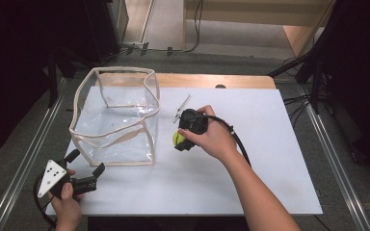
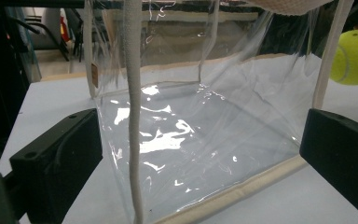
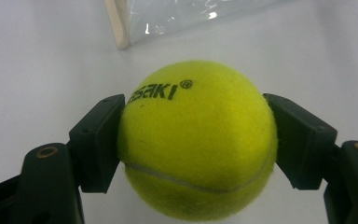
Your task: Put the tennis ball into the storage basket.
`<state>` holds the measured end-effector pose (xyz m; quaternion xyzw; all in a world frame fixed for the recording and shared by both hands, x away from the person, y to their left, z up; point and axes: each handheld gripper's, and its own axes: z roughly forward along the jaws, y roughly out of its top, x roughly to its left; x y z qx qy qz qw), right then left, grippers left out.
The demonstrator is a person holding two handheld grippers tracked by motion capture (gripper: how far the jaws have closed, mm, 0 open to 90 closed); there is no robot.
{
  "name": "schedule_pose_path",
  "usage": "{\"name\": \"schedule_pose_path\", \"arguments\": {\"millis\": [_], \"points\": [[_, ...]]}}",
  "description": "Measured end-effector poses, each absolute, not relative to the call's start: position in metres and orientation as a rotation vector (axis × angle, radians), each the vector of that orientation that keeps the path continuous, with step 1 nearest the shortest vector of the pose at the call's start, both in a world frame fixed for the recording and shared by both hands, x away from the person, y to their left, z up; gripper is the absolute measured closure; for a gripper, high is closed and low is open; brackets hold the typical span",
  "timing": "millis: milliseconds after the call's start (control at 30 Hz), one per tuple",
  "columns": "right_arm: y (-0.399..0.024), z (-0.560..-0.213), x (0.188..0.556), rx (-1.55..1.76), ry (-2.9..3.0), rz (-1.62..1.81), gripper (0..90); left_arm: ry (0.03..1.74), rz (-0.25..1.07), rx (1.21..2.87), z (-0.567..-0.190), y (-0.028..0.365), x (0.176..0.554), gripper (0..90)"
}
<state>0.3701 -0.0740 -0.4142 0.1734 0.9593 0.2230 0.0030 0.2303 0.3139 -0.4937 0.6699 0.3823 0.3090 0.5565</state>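
Left gripper (image 1: 87, 169) waits at seven o'clock, jaws spread wide toward the clear bag (image 1: 115, 118). Just off the bag's three o'clock side, the right gripper (image 1: 182, 142) pinches the tennis ball (image 3: 198, 140). Risk: the floppy rim snags the ball and tips the bag.

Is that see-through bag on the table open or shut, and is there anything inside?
Open and empty. The clear bag stands upright, its cream-edged top gaping wide, and through its walls nothing lies inside it.
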Motion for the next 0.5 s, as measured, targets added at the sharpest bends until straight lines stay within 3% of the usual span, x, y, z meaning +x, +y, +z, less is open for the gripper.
{"name": "schedule_pose_path", "arguments": {"millis": [500], "points": [[-0.057, -0.400, 0.363, 0.476, 3.011, 0.706, 23.7, 0.897, 0.732, 1.588, -0.494, 0.313, 0.230, 0.0]]}}
